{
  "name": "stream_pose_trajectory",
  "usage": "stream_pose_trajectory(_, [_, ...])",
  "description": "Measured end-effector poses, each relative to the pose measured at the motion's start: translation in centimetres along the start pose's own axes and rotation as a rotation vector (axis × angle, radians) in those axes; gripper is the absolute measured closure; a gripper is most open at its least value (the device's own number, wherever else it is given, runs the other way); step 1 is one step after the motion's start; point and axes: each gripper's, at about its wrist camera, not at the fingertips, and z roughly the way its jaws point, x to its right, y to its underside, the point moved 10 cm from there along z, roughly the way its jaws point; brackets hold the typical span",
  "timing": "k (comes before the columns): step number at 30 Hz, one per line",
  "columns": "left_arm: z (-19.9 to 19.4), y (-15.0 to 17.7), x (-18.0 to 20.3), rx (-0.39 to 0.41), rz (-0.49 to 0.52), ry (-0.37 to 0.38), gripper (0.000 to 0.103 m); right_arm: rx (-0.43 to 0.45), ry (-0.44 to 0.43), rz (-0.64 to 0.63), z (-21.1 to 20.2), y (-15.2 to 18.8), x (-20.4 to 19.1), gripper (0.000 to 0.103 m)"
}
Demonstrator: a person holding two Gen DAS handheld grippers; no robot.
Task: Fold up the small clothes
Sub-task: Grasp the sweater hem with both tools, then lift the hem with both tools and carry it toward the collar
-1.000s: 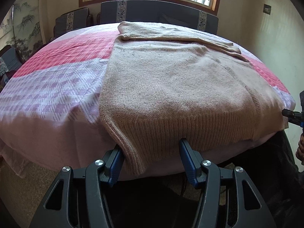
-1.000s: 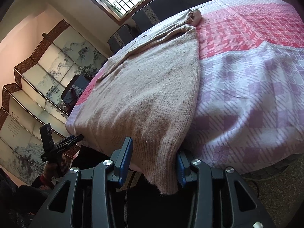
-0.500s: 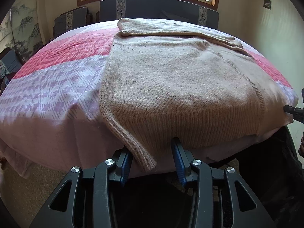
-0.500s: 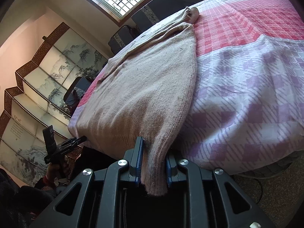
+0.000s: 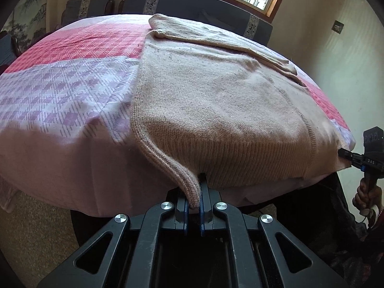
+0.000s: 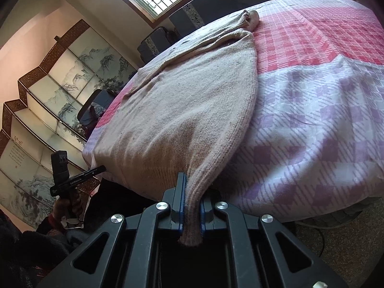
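A beige knitted sweater [image 5: 216, 96] lies flat on a bed covered with a pink and lilac checked sheet [image 5: 60, 91], its ribbed hem hanging over the near edge and one sleeve folded across the far end. My left gripper [image 5: 194, 198] is closing tight on the hem's left corner, pads pressing the knit. My right gripper [image 6: 192, 204] is closing on the other hem corner of the sweater [image 6: 187, 100], which hangs down between its blue pads. Each gripper shows small in the other's view: the right gripper [image 5: 345, 154] at the far right, the left gripper [image 6: 97, 169] at the lower left.
Dark upholstered seats [image 5: 192, 2] stand beyond the bed under a barred window. A folding screen with painted panels [image 6: 48, 96] lines the wall on one side. A person's hand [image 5: 367, 192] holds the right gripper's handle. Speckled floor [image 5: 36, 228] lies below the bed's near edge.
Both grippers have closed from open onto the sweater's two hem corners. The left one has tilted slightly, and the hem corner is now pinched into a narrow tail.
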Motion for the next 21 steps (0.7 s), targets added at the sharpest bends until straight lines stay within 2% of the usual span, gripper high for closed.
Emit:
stream_pose_trajectory(8, [-3.5,-2.8,0.4,0.078,-0.064,0.093,0.097,0.069,-0.169,0.027,-2.4,-2.3,-2.1,0.094])
stream_pose_trajectory(11, [-4.5,-3.5,0.5,0.091,-0.092,0.131,0.097,0.093,-0.205,0.046,-3.2,-2.8,-2.3,0.094])
stream_pose_trajectory(16, [-4.5,-3.5,0.2,0.077,-0.098,0.125,0.097,0.124,-0.236,0.078,-3.8,-3.2,-2.0,0.094])
stream_pose_trajectory(21, [-4.9,-3.7,0.0,0.084,-0.139,0.155,0.097,0.140,-0.258,0.088,-4.2,-3.4,-2.1,0.094])
